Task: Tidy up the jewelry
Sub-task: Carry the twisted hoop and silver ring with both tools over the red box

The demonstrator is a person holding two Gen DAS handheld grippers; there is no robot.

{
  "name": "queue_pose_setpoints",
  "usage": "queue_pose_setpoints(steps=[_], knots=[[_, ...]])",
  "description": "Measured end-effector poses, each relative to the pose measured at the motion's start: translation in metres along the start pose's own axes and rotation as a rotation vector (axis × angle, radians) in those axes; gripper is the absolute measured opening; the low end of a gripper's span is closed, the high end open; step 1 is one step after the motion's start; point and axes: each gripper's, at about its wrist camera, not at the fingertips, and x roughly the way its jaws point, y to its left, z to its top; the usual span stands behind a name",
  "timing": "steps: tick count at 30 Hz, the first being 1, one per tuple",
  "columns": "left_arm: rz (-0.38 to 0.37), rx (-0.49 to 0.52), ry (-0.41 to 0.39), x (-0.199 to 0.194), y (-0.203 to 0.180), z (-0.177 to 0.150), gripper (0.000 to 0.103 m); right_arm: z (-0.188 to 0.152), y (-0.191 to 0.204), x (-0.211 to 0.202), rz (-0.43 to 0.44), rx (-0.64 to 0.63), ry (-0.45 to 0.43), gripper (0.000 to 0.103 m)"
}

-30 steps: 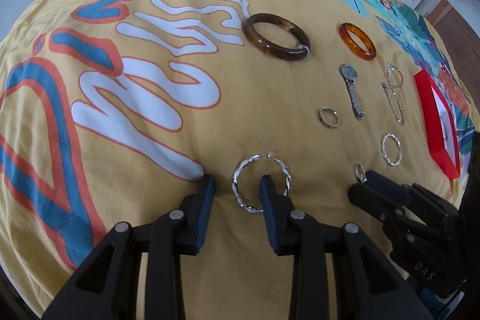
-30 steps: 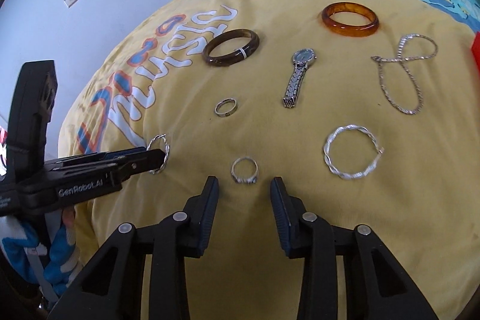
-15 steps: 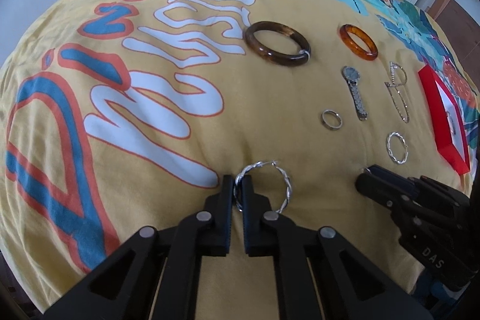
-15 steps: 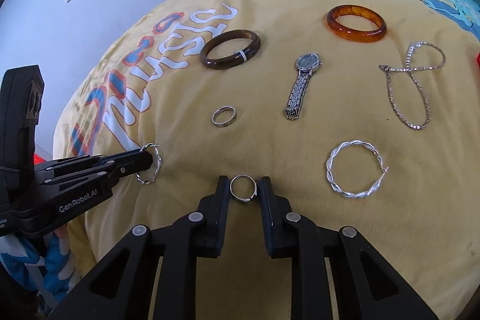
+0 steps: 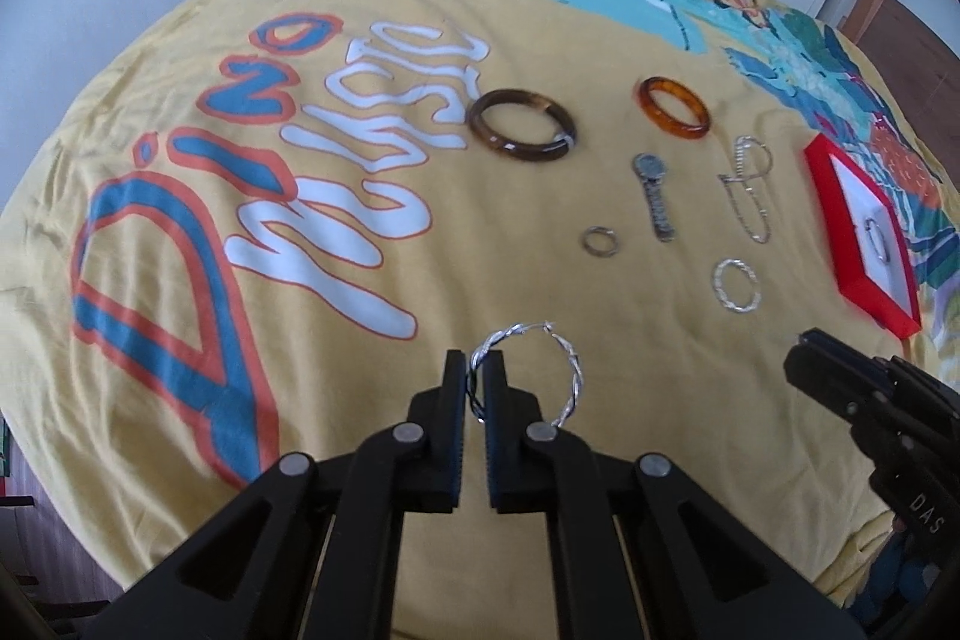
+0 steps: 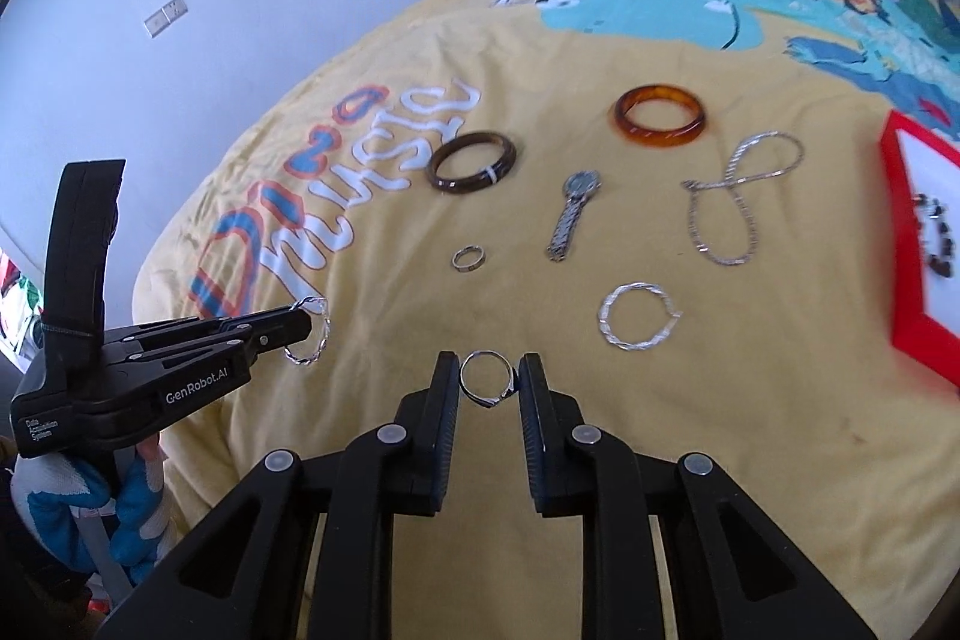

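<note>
My left gripper (image 5: pixel 476 361) is shut on the left edge of a twisted silver hoop (image 5: pixel 576 376), held above the yellow printed cloth (image 5: pixel 630 460). In the right wrist view the same left gripper (image 6: pixel 300 325) sits at the left with the hoop (image 6: pixel 313 349) hanging from its tips. My right gripper (image 6: pixel 489 361) is shut on a small silver ring (image 6: pixel 497 401), which stands upright between the pads. On the cloth lie a matching twisted hoop (image 6: pixel 637 316), a plain band ring (image 6: pixel 468 258), a watch (image 6: pixel 573 214), a silver chain (image 6: pixel 738 202), a dark brown bangle (image 6: pixel 472 162) and an amber bangle (image 6: pixel 660 117).
A red tray (image 5: pixel 825 172) with a white inner pad lies at the right edge of the cloth; a hoop (image 5: pixel 876 238) rests in it and dark beads (image 6: pixel 939 244) show in the right wrist view. White wall and wardrobes stand beyond the bed.
Both grippers closed, the left on the twisted hoop and the right on the small ring. Both then rose from the cloth with their pieces.
</note>
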Motion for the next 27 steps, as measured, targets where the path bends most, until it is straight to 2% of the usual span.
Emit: queue_pose_setpoints(steps=[15, 27], knots=[[-0.076, 0.071, -0.089, -0.078, -0.053, -0.018, 0.005, -0.031, -0.017, -0.108, -0.073, 0.044, -0.159, 0.02], [-0.114, 0.165, -0.122, -0.11, -0.115, -0.019, 0.005, -0.057, -0.071, -0.176, -0.144, 0.139, -0.268, 0.02]])
